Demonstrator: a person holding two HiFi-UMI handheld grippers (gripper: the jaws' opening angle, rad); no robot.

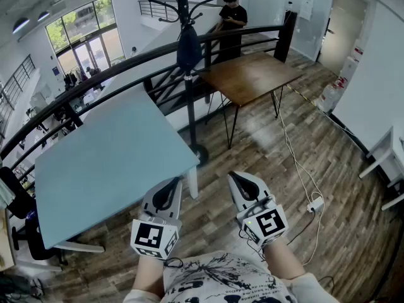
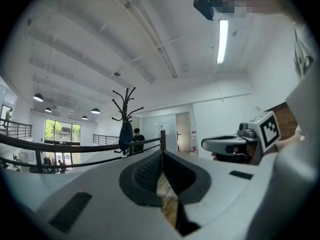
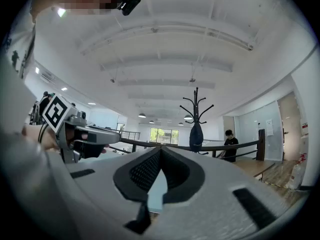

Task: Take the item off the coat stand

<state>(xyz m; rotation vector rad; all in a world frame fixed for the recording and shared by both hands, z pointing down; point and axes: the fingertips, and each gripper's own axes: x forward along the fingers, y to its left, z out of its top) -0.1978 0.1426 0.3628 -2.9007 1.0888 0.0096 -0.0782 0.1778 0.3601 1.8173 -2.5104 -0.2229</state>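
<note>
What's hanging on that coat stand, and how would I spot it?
Find the long black railing across the room; the black coat stand rises in front of it. The item is the dark blue, drooping bundle hanging against the pole, the only thing on its bare hooks.

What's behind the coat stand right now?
A black railing runs behind the coat stand, and a person in black stands farther back. The dark bag hanging on the stand covers part of the rail.
</note>
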